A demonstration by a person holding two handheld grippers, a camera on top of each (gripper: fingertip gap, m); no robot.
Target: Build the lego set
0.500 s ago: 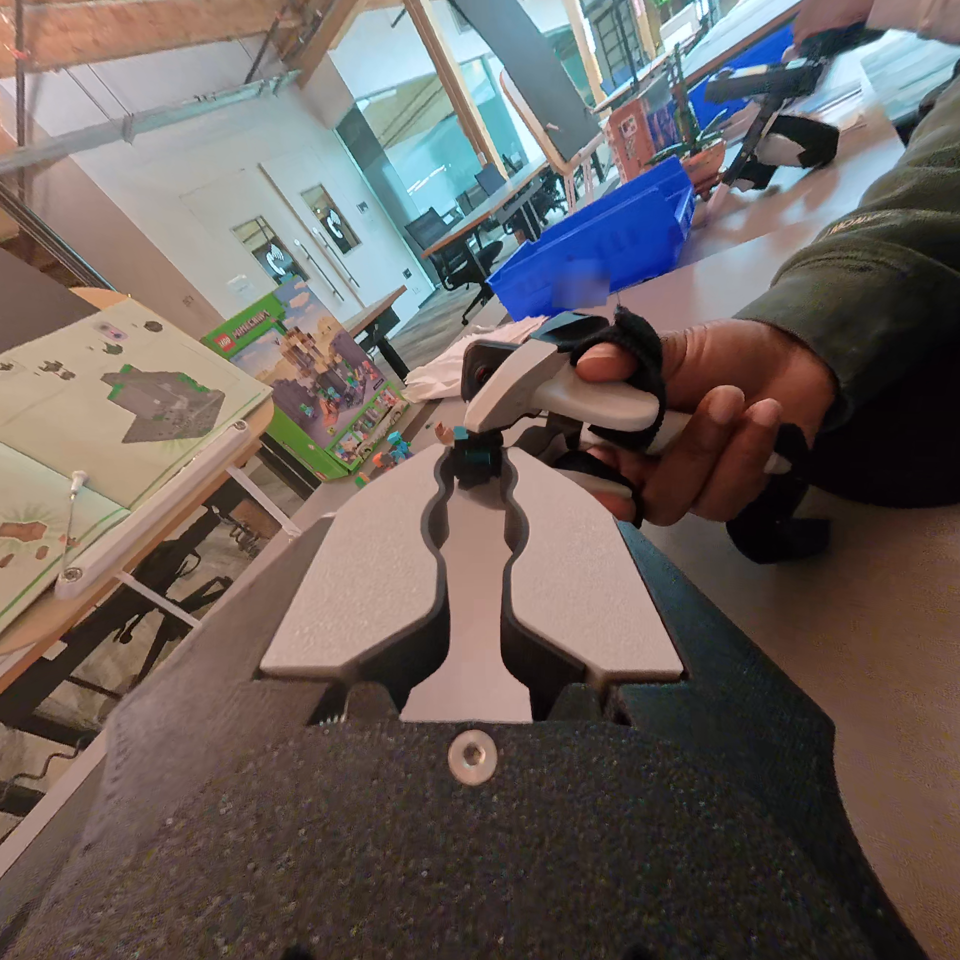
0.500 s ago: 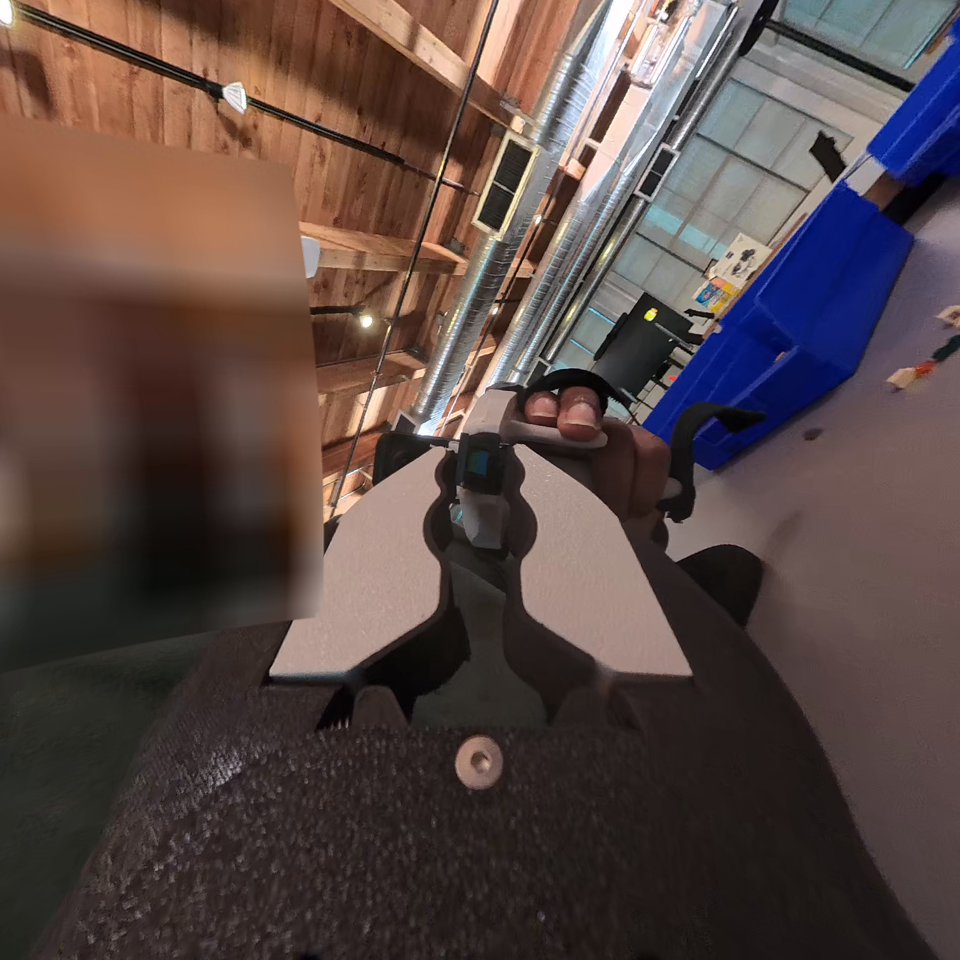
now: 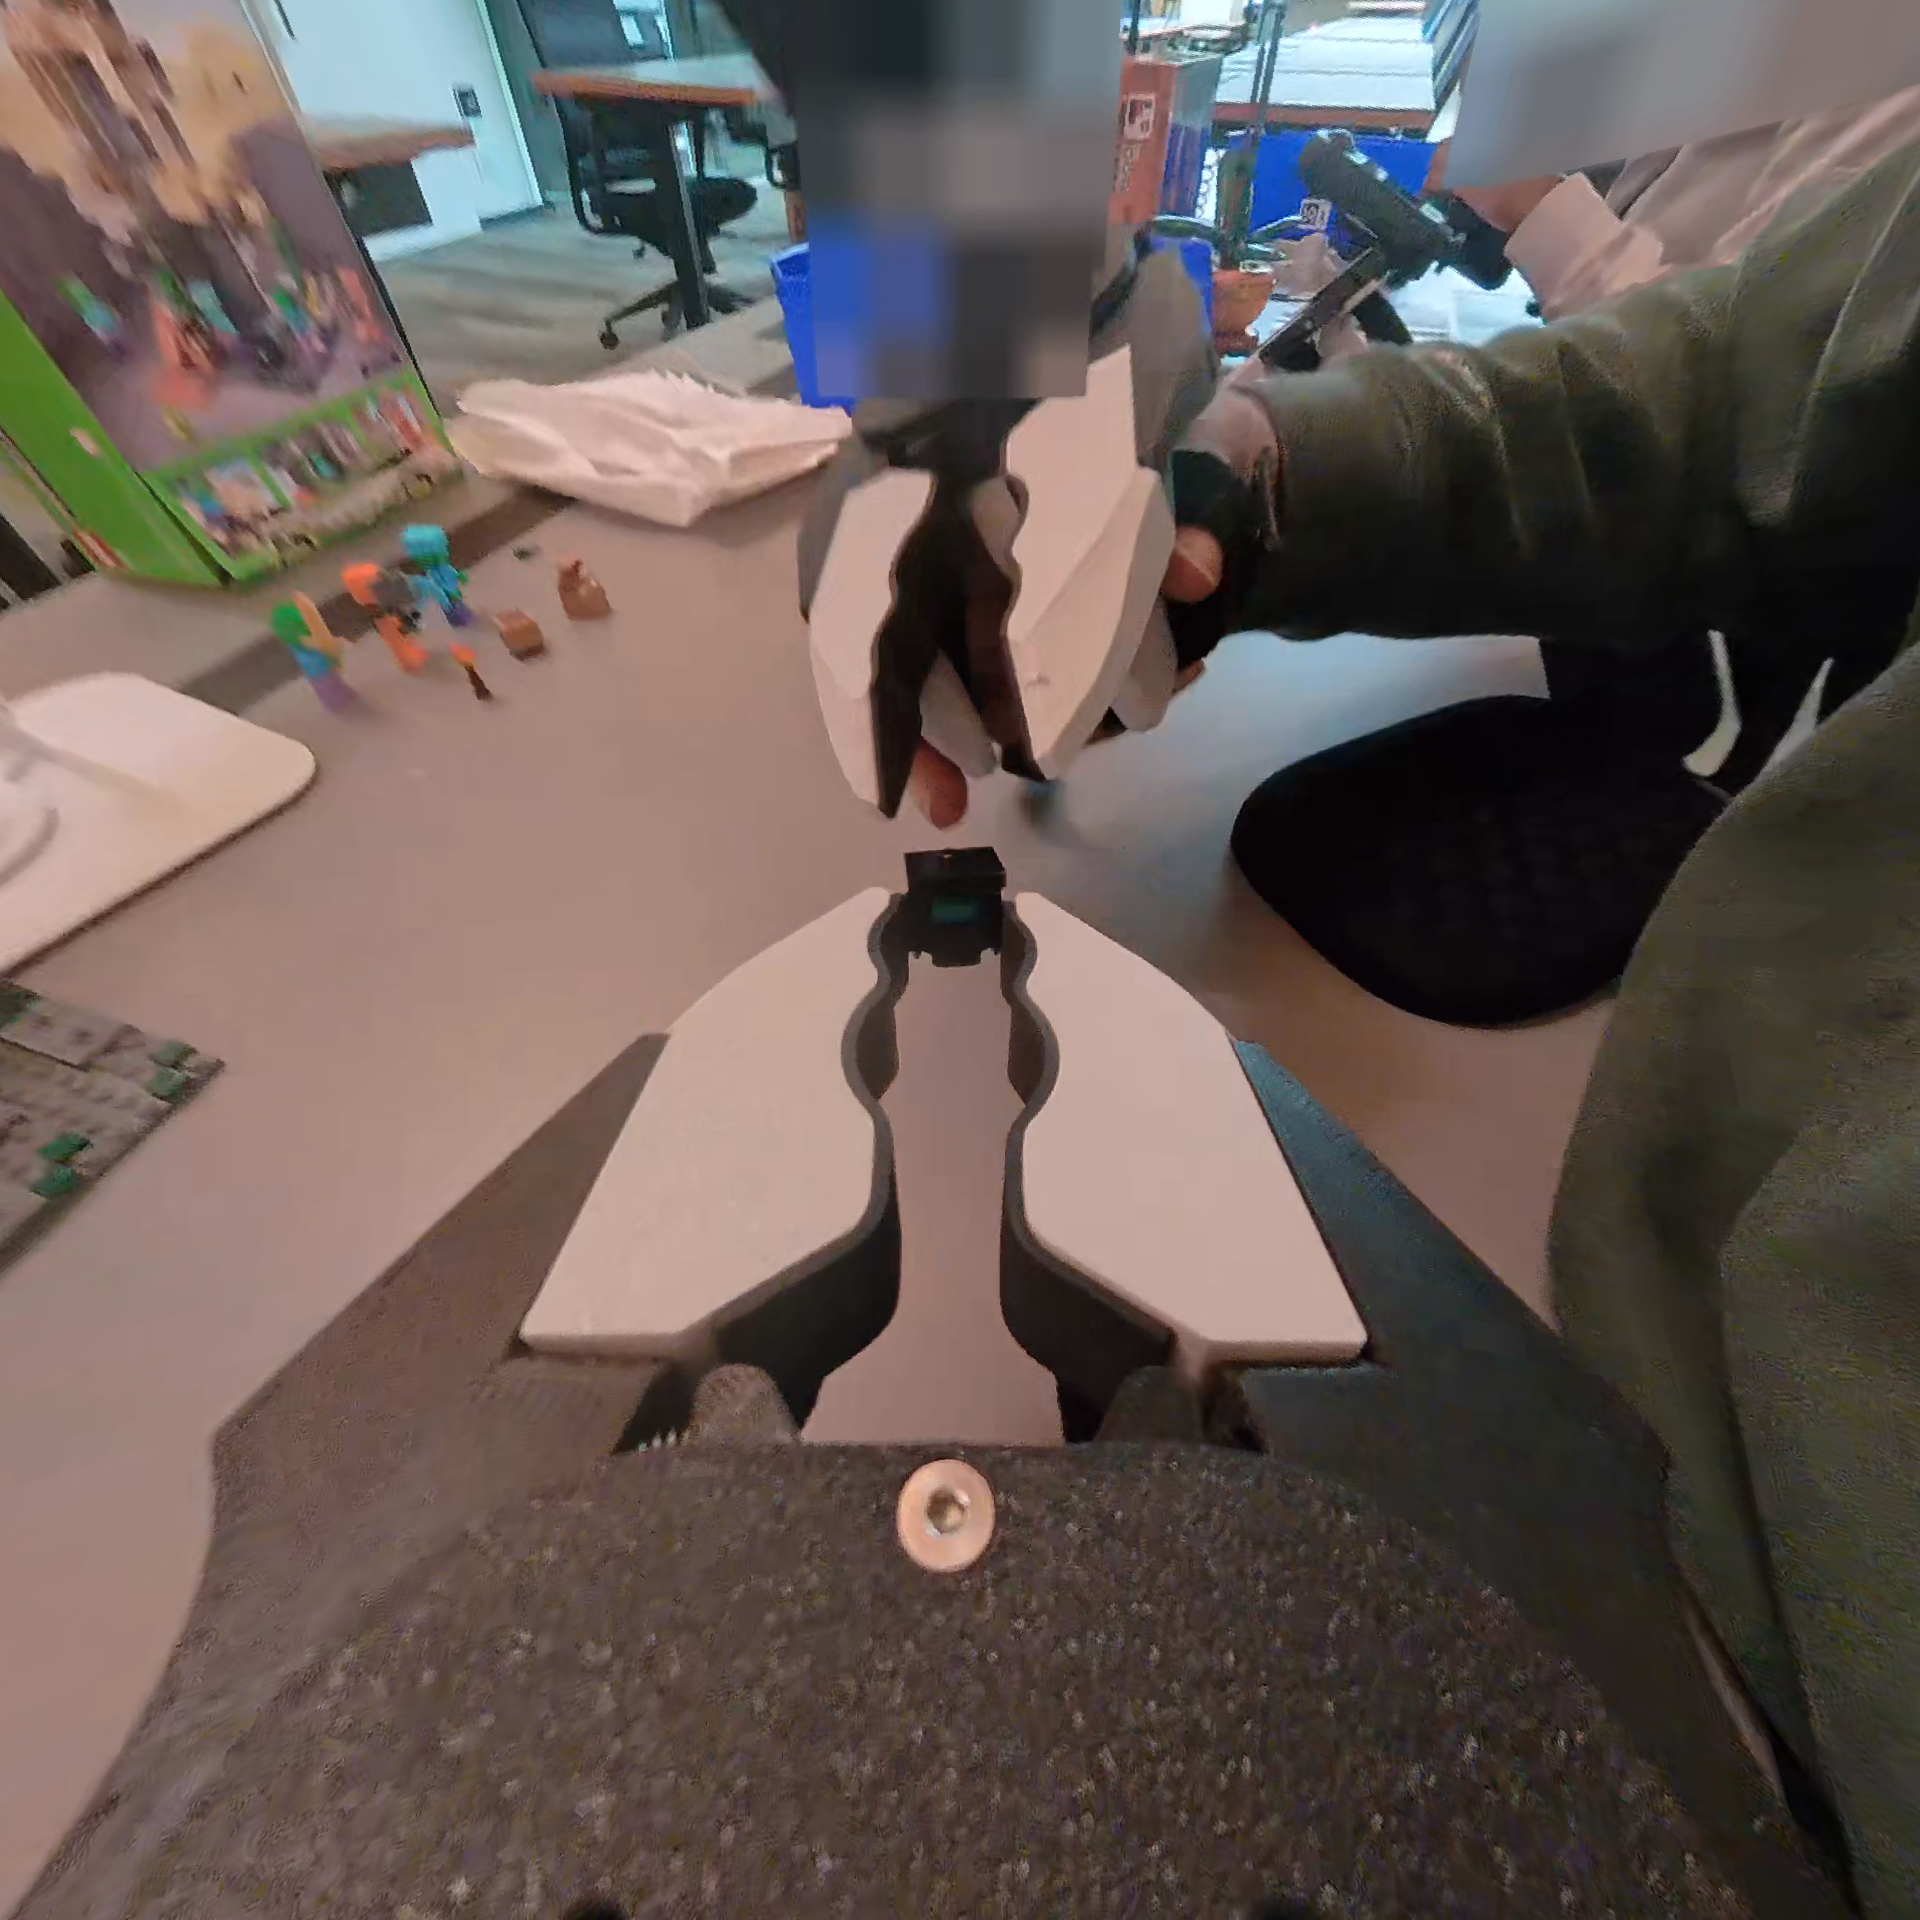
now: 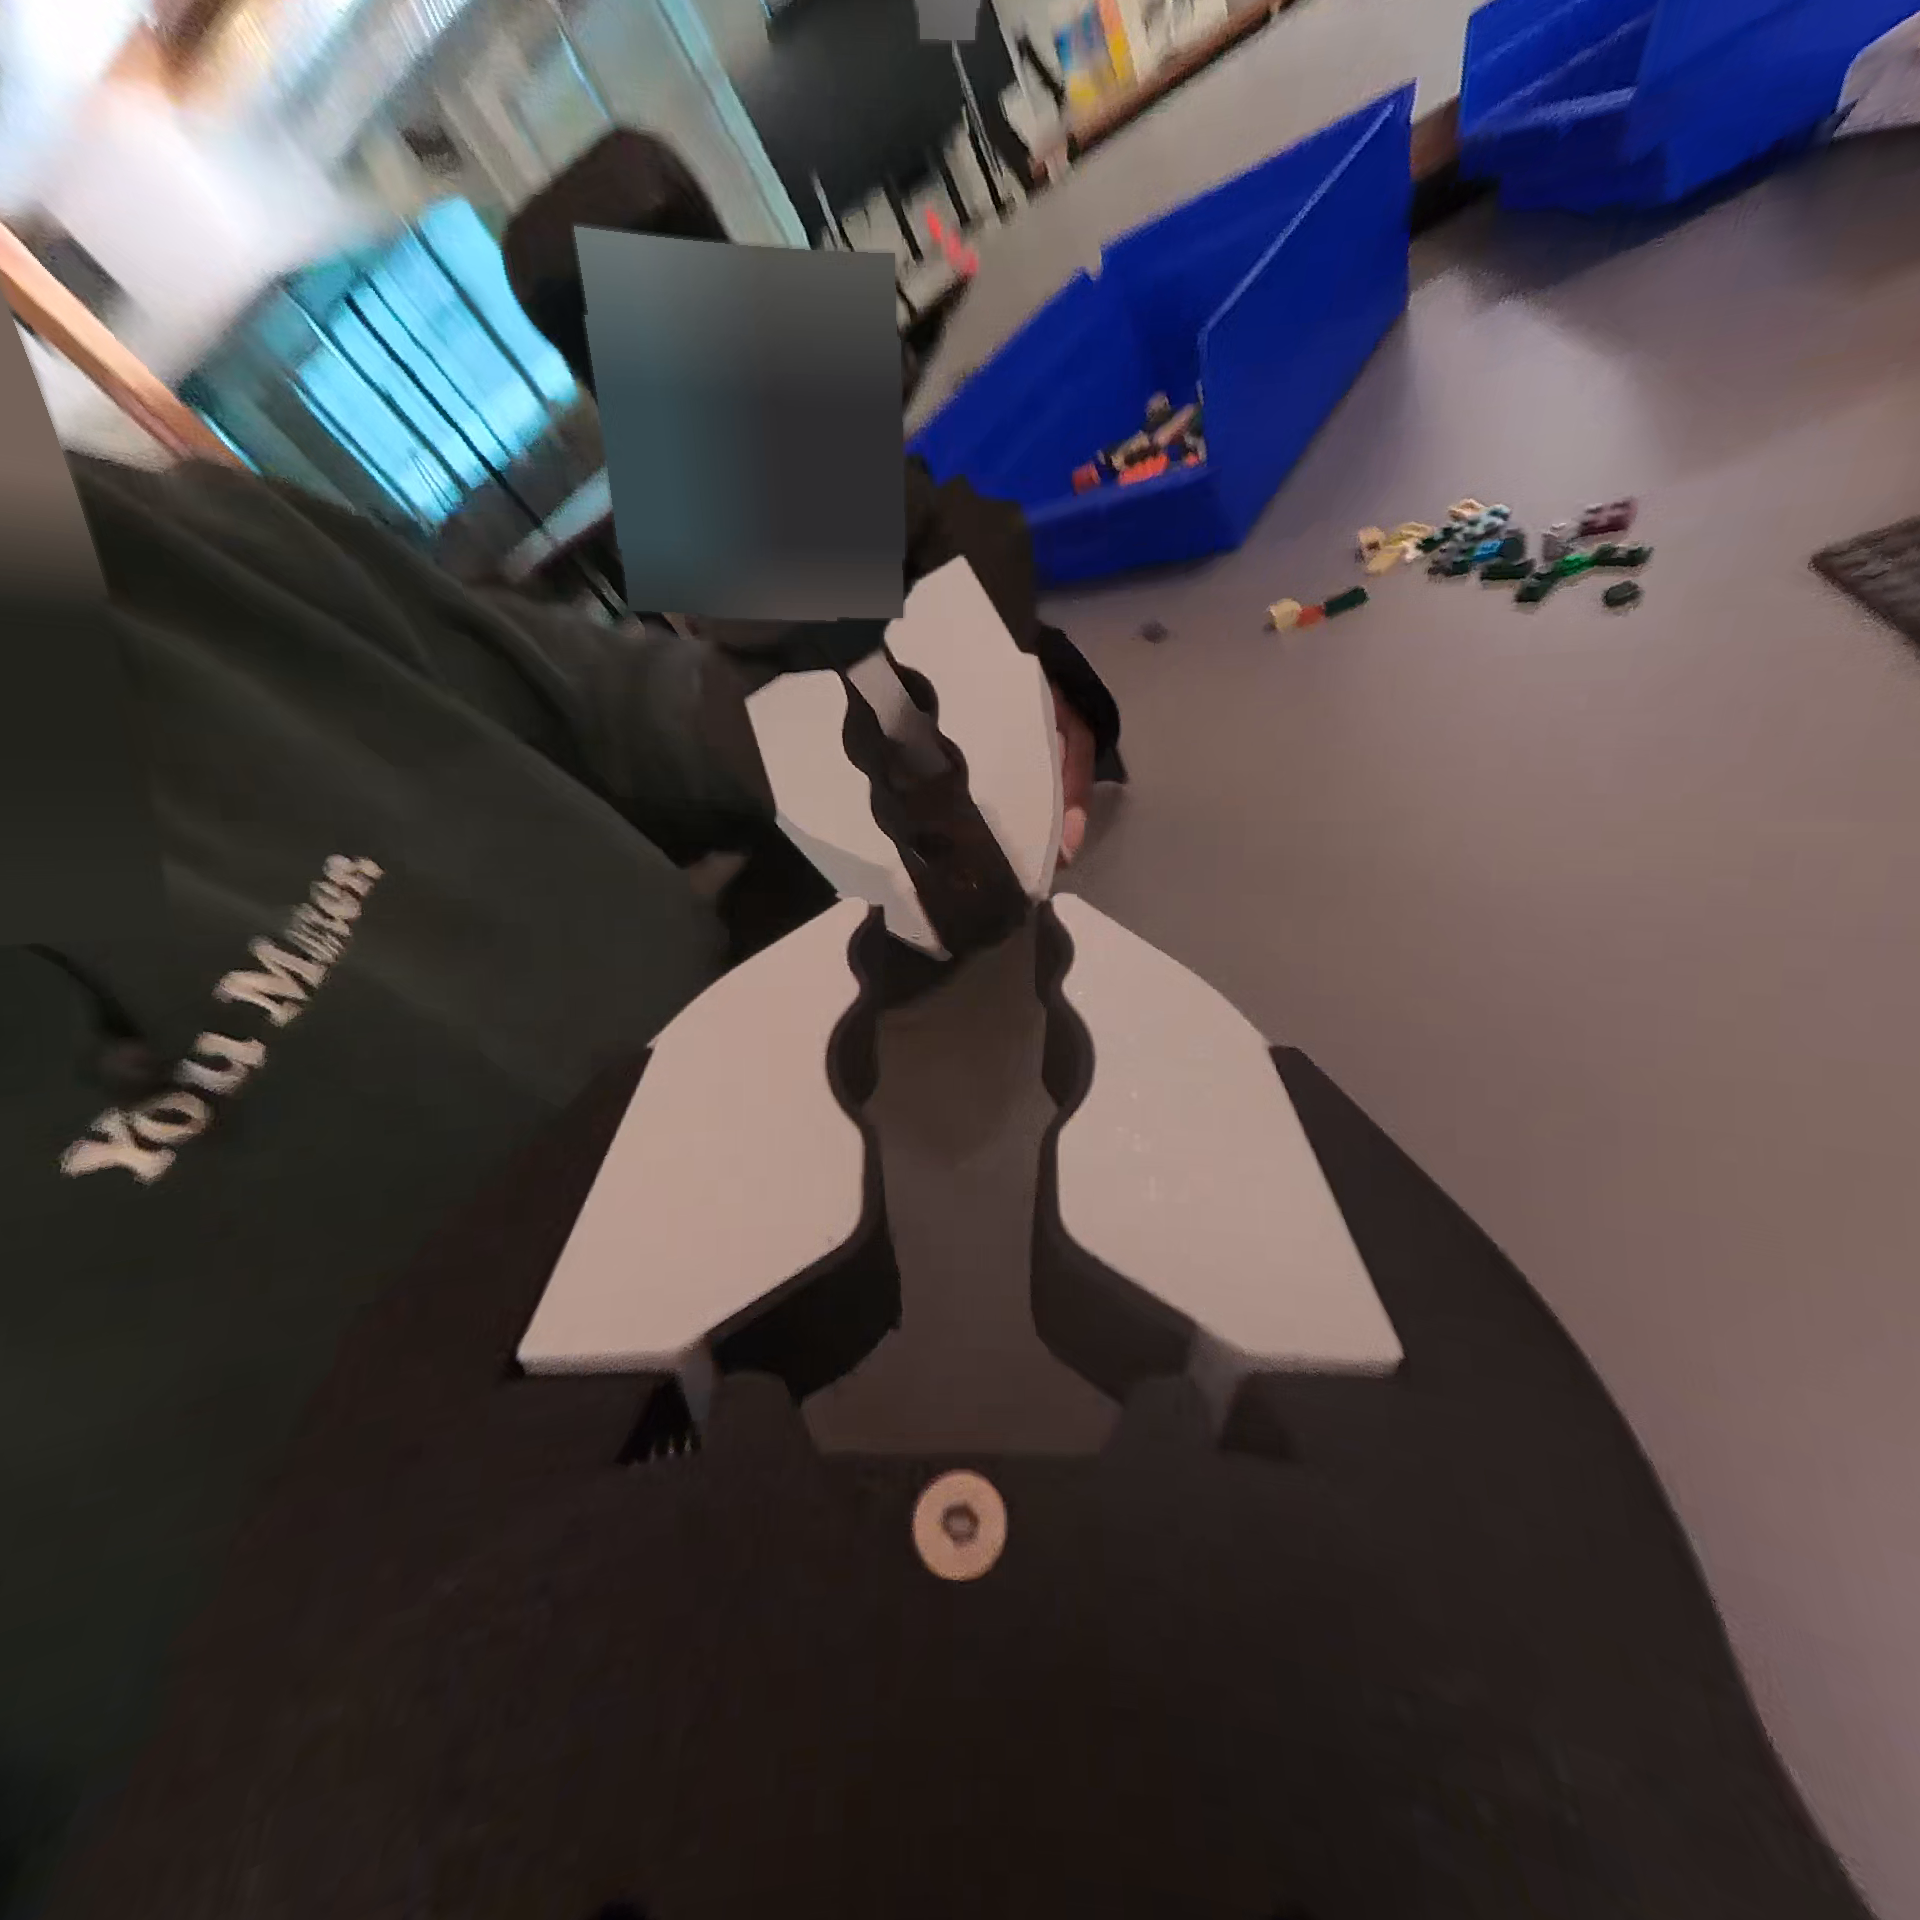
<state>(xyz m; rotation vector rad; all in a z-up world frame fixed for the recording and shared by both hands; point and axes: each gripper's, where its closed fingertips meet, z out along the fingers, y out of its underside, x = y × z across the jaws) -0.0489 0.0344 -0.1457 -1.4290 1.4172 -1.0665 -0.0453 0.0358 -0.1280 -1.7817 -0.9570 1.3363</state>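
The left gripper (image 3: 954, 914) pinches a small black-and-teal lego piece (image 3: 954, 902) at its tips: light, rigid, easily dropped. The right gripper (image 4: 961, 920), just ahead, stands narrowly parted and empty.

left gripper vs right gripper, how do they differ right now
1. The left gripper pinches a small black piece at its tips; the right gripper looks empty, with nothing visible between its tips.
2. The left gripper's fingers lie flat in the left wrist view; the right gripper points down towards them.

Both have pale fingers with wavy inner edges.
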